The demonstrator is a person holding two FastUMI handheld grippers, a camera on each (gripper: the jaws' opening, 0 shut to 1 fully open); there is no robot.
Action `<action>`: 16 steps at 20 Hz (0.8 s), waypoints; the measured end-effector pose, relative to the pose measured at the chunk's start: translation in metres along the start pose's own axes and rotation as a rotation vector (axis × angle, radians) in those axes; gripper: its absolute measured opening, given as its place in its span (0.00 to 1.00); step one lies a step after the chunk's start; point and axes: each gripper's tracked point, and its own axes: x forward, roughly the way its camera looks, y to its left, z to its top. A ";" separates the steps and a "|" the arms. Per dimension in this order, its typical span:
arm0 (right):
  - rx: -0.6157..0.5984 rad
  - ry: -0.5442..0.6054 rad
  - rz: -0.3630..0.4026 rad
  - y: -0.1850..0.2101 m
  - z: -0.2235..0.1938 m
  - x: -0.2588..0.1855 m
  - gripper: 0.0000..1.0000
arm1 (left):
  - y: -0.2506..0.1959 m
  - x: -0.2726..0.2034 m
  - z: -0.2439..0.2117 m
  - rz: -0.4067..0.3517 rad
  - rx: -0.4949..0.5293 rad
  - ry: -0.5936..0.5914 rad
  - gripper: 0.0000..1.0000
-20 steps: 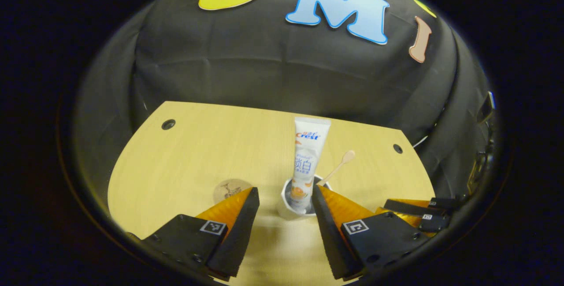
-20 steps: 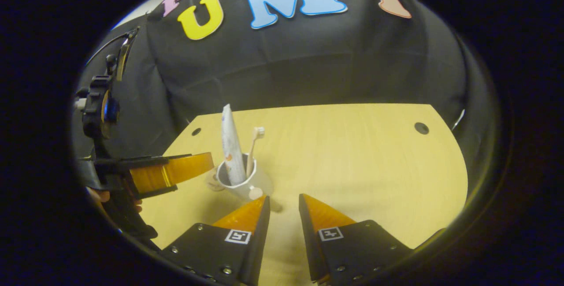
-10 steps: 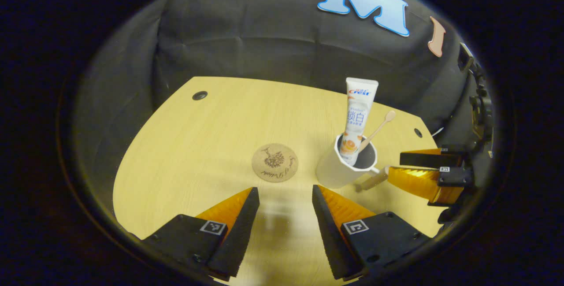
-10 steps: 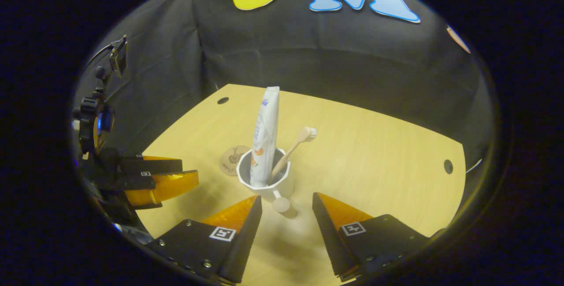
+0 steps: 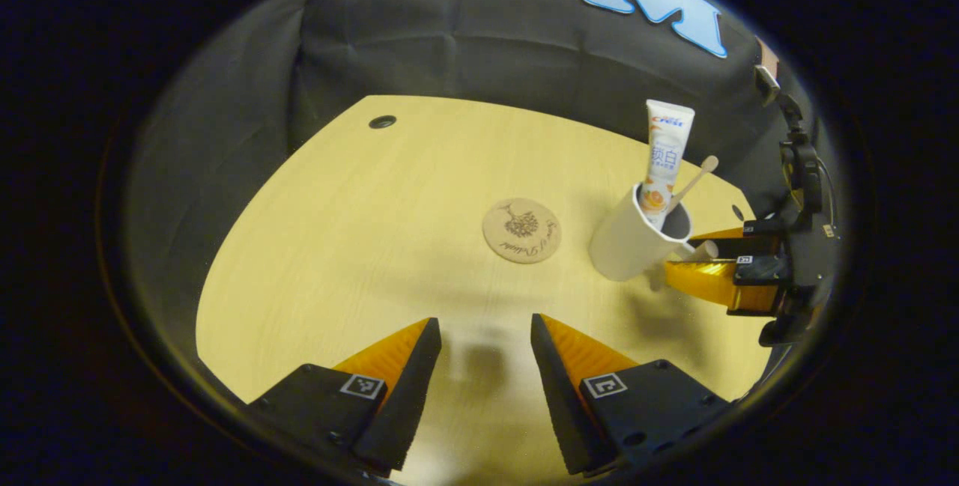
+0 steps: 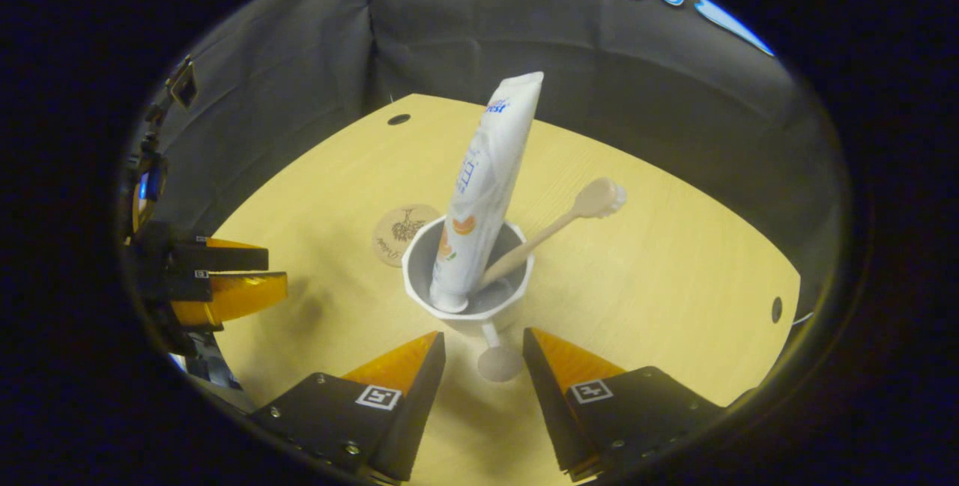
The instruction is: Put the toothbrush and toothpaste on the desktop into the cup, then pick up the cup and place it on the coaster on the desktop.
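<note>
On the wooden surface (image 5: 337, 246), left to right: left tool (image 5: 483, 332) spread, holding nothing; cork coaster (image 5: 521, 230) bare; just beside it the white cup (image 6: 466, 287) with toothpaste (image 6: 485, 179) and toothbrush (image 6: 558, 228) standing inside; right tool (image 6: 483, 347) spread, its fingers either side of the cup's handle knob (image 6: 500, 363), not pinching.

Left gripper (image 5: 485, 329) farther from cup (image 6: 468, 287) — right gripper (image 6: 483, 344) nearer; open
</note>
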 end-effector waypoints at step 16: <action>-0.030 0.020 -0.045 -0.008 -0.006 0.012 0.13 | 0.013 0.004 -0.022 0.018 -0.031 0.047 0.81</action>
